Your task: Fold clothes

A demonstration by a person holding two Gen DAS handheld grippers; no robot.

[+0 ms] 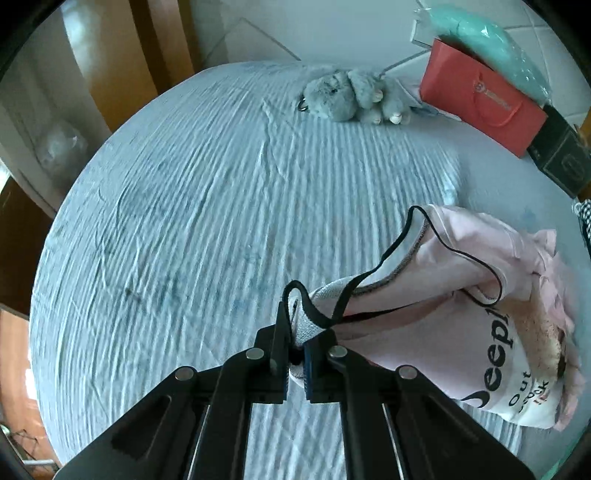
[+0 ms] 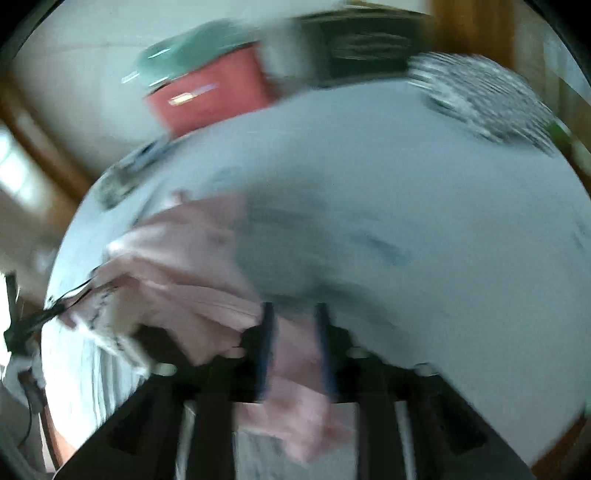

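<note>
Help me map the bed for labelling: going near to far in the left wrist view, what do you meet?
left gripper pinching the pink garment → bare stretch of striped blue bedsheet → grey plush rabbit → tiled wall.

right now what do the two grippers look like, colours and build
The left gripper is matte black, with angular linkage arms pinned by round silver rivets, flat black fingers lined with dark blue pads, and cut-out slots in the base plates. The right gripper looks like the same black frame with blue-lined fingers and pale rivets, though motion blur hides finer detail. No cables, markings or sleeves show.
</note>
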